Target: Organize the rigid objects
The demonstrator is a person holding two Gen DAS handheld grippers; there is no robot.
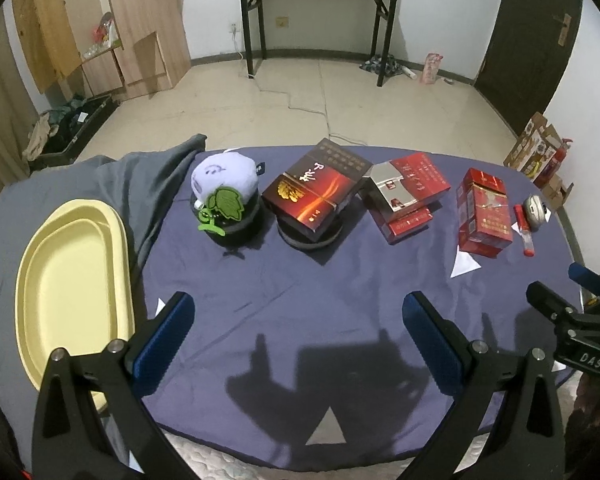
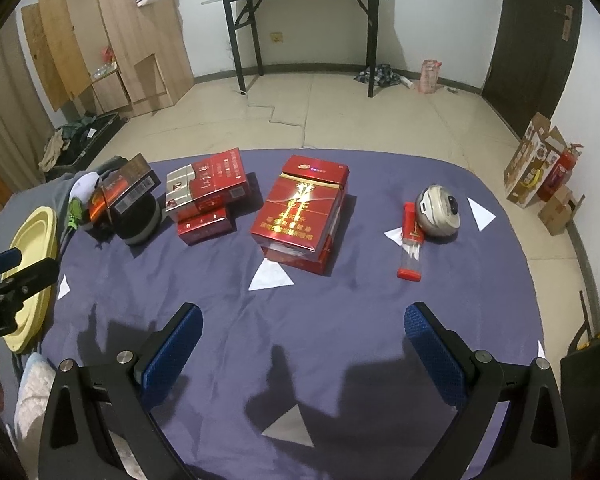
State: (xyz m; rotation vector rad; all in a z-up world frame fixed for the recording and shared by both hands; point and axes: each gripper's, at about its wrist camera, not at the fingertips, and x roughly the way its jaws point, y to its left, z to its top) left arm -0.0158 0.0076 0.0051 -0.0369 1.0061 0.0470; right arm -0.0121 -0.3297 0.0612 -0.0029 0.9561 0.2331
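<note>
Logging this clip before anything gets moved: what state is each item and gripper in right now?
Left gripper: open, empty, above the cloth.
Right gripper: open, empty.
Yellow tray: empty, flat.
Plush toy: sitting on a black round stand.
Dark red box: lying on another round stand.
Red-and-silver box: tilted on a smaller red box.
Large red box: closed, stacked on another.
Red tube: lying flat.

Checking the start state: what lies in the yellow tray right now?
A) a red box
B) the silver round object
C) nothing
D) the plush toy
C: the yellow tray shows only its bare inner surface, and the boxes, such as the dark red box, sit on the blue cloth.
</note>
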